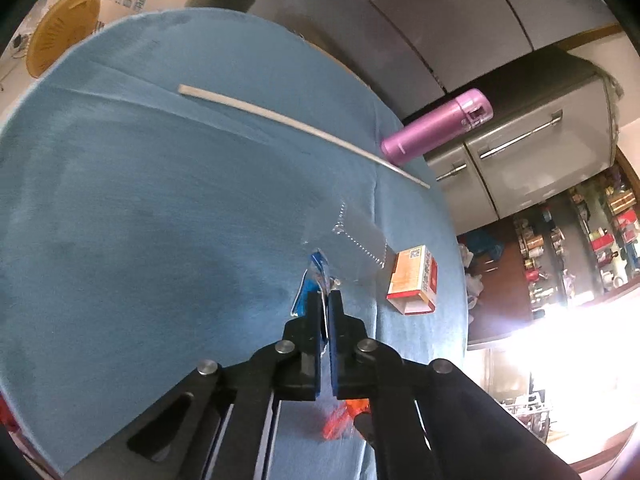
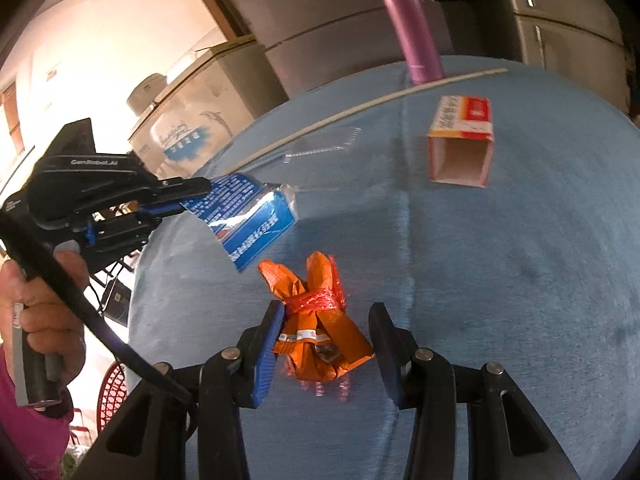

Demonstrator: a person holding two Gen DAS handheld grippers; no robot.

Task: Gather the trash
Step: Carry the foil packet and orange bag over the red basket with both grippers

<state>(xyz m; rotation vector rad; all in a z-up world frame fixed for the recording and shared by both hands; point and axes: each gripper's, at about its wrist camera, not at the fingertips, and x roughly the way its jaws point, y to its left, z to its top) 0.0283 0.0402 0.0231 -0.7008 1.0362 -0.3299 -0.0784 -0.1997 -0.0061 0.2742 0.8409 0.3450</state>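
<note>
My left claw (image 2: 182,196) is pinching the blue wrapper (image 2: 250,216) above the worktop (image 2: 520,280) to carry it away, while my right claw (image 2: 324,340) grips the orange bundle (image 2: 320,320) between its fingers.

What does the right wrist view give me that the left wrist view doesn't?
Only the right wrist view: the person's hand on the left gripper's handle, and the right gripper around the orange wrapper bundle. Only the left: a yellow slotted disc. Both: left gripper shut on the blue foil wrapper, the open orange-and-red carton, the purple flask.
</note>
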